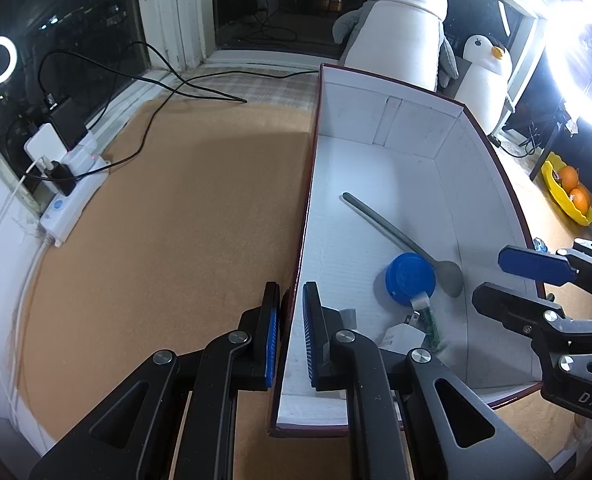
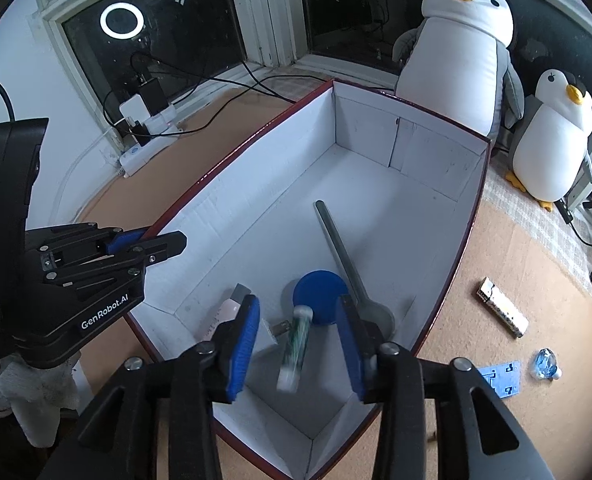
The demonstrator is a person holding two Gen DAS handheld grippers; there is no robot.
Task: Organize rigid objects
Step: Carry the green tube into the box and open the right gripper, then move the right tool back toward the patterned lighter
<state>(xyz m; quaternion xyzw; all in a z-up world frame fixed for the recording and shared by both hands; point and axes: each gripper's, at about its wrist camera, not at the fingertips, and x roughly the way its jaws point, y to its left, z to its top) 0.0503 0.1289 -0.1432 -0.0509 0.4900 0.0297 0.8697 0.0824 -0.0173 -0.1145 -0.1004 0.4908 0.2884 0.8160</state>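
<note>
A white box with a dark red rim [image 1: 311,152] [image 2: 231,160] stands on the brown mat. In it lie a grey spoon [image 1: 396,236] [image 2: 340,252], a blue round lid [image 1: 410,278] [image 2: 320,296], a white charger plug [image 1: 402,336] [image 2: 269,336] and a pinkish flat item [image 2: 225,316]. My left gripper [image 1: 289,336] [image 2: 147,240] is shut on the box's left wall. My right gripper [image 2: 298,350] [image 1: 508,280] is open above the box's near end. A blurred green-and-white tube [image 2: 296,344] [image 1: 430,322] is between and below its fingers, not gripped.
On the mat right of the box lie a silver patterned stick [image 2: 502,312], a blue crystal piece [image 2: 544,364] and a blue card [image 2: 500,380]. Two plush penguins [image 2: 464,48] [image 1: 404,28] stand behind. A power strip with cables [image 1: 71,188] lies left. A yellow tray holds oranges [image 1: 570,192].
</note>
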